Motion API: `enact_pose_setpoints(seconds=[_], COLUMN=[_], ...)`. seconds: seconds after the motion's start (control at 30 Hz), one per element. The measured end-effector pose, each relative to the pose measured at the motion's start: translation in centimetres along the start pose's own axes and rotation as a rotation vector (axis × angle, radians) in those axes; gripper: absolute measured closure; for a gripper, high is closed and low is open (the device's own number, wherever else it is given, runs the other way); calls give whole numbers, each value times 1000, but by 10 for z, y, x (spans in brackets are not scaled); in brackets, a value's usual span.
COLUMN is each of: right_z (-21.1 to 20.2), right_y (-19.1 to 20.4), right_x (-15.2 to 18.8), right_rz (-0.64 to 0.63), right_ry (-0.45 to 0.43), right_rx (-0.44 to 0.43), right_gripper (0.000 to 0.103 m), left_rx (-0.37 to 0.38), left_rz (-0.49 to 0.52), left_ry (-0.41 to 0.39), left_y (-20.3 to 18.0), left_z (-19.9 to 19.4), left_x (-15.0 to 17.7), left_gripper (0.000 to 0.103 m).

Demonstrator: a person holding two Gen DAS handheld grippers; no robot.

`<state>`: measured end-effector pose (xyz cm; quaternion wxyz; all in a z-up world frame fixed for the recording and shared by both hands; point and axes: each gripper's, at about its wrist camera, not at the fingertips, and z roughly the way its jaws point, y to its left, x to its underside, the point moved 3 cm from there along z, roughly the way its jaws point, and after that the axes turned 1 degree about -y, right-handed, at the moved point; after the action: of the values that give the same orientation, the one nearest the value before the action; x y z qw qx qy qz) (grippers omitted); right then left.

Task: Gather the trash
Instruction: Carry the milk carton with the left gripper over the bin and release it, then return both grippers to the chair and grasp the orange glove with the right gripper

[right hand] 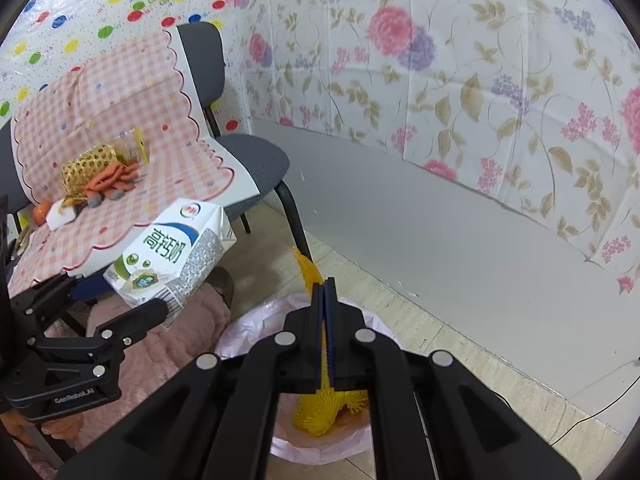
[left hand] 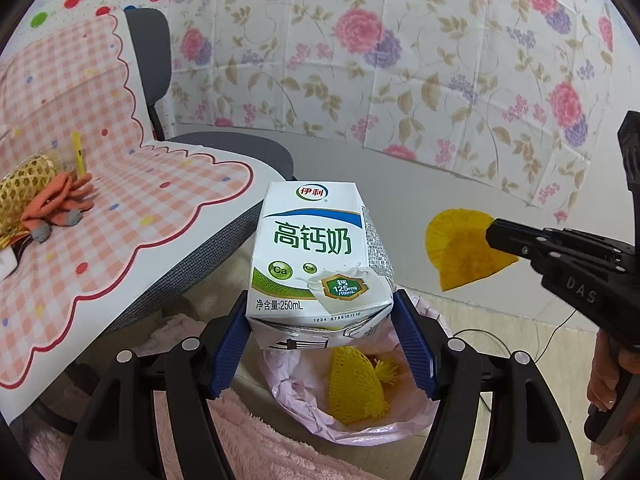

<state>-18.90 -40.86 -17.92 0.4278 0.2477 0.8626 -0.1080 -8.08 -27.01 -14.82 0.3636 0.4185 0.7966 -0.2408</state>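
Note:
My left gripper (left hand: pixel 320 344) is shut on a white and green 250 mL milk carton (left hand: pixel 316 252), held above a bin lined with a pink bag (left hand: pixel 304 412). Yellow foam net pieces (left hand: pixel 356 388) lie in the bin. My right gripper (right hand: pixel 325 292) is shut on a yellow foam net (right hand: pixel 307 268) and holds it over the same bin (right hand: pixel 248 332). In the left wrist view the right gripper (left hand: pixel 496 236) pinches the yellow net (left hand: pixel 460 252) to the right of the carton. The carton (right hand: pixel 172 256) and the left gripper (right hand: pixel 120 304) show in the right wrist view.
A grey chair (right hand: pixel 256 160) draped with a pink checked cloth (left hand: pixel 120 208) stands at left, holding a woven basket (right hand: pixel 86 168), orange gloves (right hand: pixel 112 180) and other small items. A fluffy pink rug (right hand: pixel 168 344) lies beside the bin. A floral covered wall (right hand: pixel 440 80) is behind.

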Motion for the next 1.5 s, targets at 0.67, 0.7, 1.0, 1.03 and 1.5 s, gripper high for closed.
enact_pose_setpoints(seconds=[0.67,0.7,1.0,1.03,1.5], right_z=[27,21,-8,-8,41], right_y=[-11,-10,16,22,126], right_x=[-9,-15,-48,-51,-93], right_rz=[70,71,30,18,-122], right_ry=[29,8,-85,-92,-52], right_rx=[-27,-23,-85,-97,-273], right_gripper=[75,75,76,75,67], left_rx=[-43,-61,-157,-167,-431], left_rz=[-93,-98,-144,-156,-309], left_ry=[-7,-11,-34,-40,-43], left_y=[36,41,82,88,201], left_z=[-1,-5,-43,-48,-99], left_x=[-27,-28,-31,-30,-11], left_gripper=[26,26,25,23,16])
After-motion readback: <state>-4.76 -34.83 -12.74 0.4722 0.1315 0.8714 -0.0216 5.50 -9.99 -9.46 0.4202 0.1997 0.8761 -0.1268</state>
